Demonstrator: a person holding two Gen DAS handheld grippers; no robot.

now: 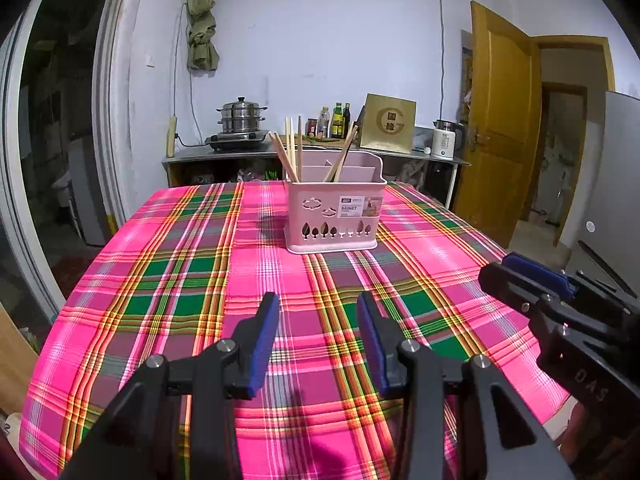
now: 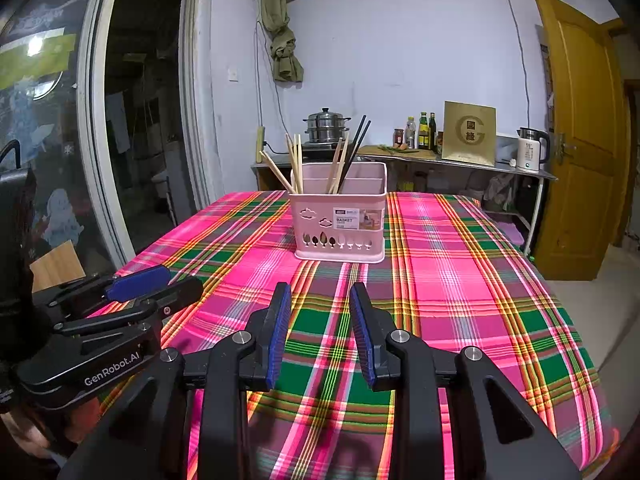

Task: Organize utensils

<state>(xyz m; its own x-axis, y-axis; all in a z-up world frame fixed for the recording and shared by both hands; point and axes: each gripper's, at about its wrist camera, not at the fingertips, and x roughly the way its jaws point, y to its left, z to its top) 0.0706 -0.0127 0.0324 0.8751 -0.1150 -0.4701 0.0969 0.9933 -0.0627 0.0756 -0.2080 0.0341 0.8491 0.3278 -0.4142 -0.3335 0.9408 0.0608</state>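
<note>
A pink utensil basket (image 1: 334,216) stands upright on the plaid tablecloth (image 1: 180,280), far centre; it also shows in the right wrist view (image 2: 340,224). Several wooden chopsticks (image 1: 290,152) stand in its left and middle compartments, and a dark pair (image 2: 356,148) leans among them. My left gripper (image 1: 318,304) is open and empty, held above the cloth well short of the basket. My right gripper (image 2: 320,296) is open and empty, also short of the basket. Each gripper shows at the side of the other's view: the right one (image 1: 520,276), the left one (image 2: 152,280).
Behind the table a steel counter (image 1: 400,156) carries a steamer pot (image 1: 240,120), bottles (image 1: 340,120), a gold box (image 1: 388,126) and a white kettle (image 1: 446,140). A yellow door (image 1: 500,120) stands open at the right. A glass sliding door (image 2: 60,120) is at the left.
</note>
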